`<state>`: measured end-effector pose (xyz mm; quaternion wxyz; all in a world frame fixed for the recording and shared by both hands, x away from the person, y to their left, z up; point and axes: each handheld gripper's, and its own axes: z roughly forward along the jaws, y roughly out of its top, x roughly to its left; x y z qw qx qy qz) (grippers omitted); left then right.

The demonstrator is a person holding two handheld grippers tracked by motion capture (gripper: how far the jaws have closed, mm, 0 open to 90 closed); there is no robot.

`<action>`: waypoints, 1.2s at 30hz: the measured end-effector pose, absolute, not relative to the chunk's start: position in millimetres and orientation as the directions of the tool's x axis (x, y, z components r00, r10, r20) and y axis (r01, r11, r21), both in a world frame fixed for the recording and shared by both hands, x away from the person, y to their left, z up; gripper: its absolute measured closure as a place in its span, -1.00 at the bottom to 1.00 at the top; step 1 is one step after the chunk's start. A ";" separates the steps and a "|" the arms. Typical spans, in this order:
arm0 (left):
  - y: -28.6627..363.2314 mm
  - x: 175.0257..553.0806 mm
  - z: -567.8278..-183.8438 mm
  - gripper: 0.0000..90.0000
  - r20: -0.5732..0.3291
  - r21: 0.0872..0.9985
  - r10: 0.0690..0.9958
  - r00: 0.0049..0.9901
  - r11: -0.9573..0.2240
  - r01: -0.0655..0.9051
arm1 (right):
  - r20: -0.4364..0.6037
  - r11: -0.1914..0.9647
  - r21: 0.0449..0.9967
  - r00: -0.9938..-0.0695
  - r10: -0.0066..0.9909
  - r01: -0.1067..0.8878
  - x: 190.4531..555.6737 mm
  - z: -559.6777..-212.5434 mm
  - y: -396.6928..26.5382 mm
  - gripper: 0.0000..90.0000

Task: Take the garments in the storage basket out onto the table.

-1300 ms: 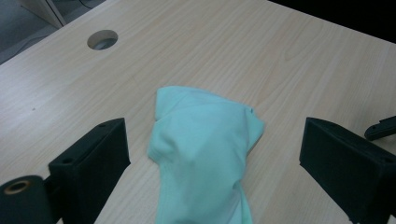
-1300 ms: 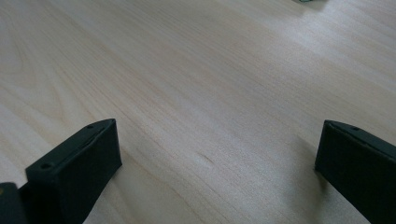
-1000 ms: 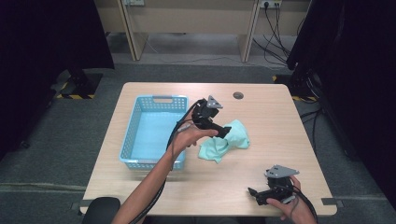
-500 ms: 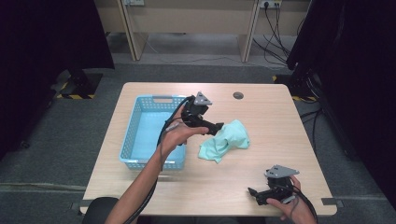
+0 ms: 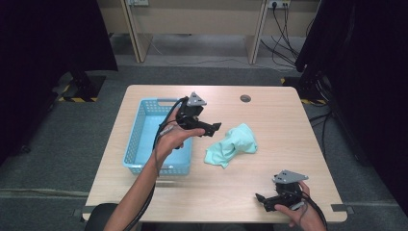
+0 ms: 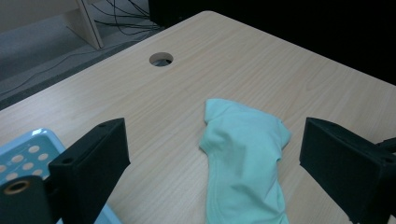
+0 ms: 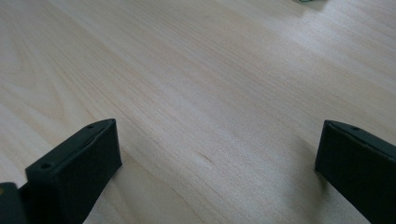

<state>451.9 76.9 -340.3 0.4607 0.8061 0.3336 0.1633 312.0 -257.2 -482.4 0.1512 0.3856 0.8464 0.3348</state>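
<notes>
A mint-green cloth (image 5: pixel 231 144) lies crumpled on the wooden table, right of a light-blue plastic basket (image 5: pixel 144 168). My left gripper (image 5: pixel 215 128) hangs in the air over the basket's right edge. It points toward the cloth without touching it. In the left gripper view the cloth (image 6: pixel 243 154) lies on the table beyond the left gripper (image 6: pixel 212 142), whose jaws stand wide open and empty. My right gripper (image 5: pixel 260 199) rests low at the table's near right edge. In the right gripper view the right gripper (image 7: pixel 217 144) is open over bare wood.
A round cable hole (image 5: pixel 245 98) sits in the table near its far edge, also seen as the hole (image 6: pixel 161 59) beyond the cloth. The basket's corner (image 6: pixel 28 154) shows at lower left. Dark partitions flank the table, and cables lie on the floor behind it.
My left gripper has drawn back leftward from the cloth toward the basket and risen slightly, its jaws still open. The cloth and the right gripper have stayed put.
</notes>
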 end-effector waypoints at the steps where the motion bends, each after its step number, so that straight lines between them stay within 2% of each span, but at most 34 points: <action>1: 78.8 451.0 -340.2 -0.83 -0.046 0.854 0.688 0.724 -0.349 0.386 | 0.003 0.478 0.683 -0.656 0.754 0.552 312.0 -482.4 -257.1 -0.99; 36: 129.1 446.3 -349.6 -0.84 -0.072 0.868 0.727 0.683 -0.292 0.402 | 0.002 0.479 0.683 -0.657 0.754 0.551 312.0 -482.5 -257.2 -0.99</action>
